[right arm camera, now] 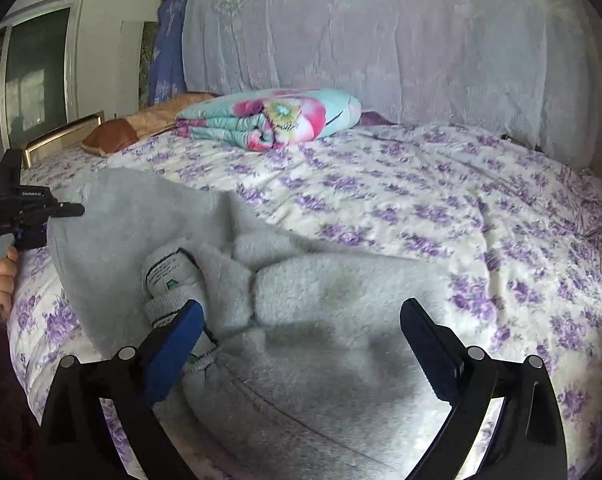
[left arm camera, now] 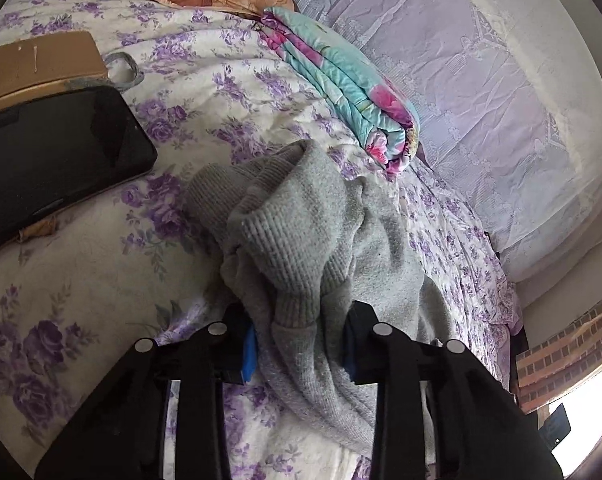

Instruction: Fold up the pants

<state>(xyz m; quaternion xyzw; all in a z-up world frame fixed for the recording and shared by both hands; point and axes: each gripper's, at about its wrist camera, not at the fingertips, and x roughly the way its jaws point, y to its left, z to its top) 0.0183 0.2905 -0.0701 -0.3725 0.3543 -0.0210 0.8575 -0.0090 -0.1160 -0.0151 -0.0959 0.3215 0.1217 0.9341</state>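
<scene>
A: Bedroom, bed (right arm camera: 421, 208) with a purple-flower cover, a lace-draped headboard (right arm camera: 381, 52) behind it. The grey pants (right arm camera: 321, 320) are bunched on the near side of the bed, close to me — not laid flat at all.

B: Which way do they run?

A: From the right wrist view the bulk stretches leftward, from under my right gripper (right arm camera: 301, 336) toward the left gripper (right arm camera: 25, 216) at the far left edge. So the long axis lies roughly across, between the two hands. A white label shows by the right gripper's left finger, so I judge that end is the waist.

B: Jaws?

A: Left gripper (left arm camera: 299, 344) — jaws narrowed onto a ribbed cuff of the pants (left arm camera: 297, 240). Fabric fills the gap and both pads look pressed on it, so I read it as gripping the pants. Right jaws stand spread wide, hovering just over the fleece, pads clear of it, nothing held.

B: What does the next move turn on?

A: My judgement: the right side. The cloth sits directly below and between those spread jaws, so it drops and pinches there, then both ends can be pulled apart to straighten the legs.

B: Clutter?

A: A folded floral quilt (right arm camera: 273, 120) well behind, a black tablet (left arm camera: 53, 152) off to the left — both clear of the pants.
</scene>
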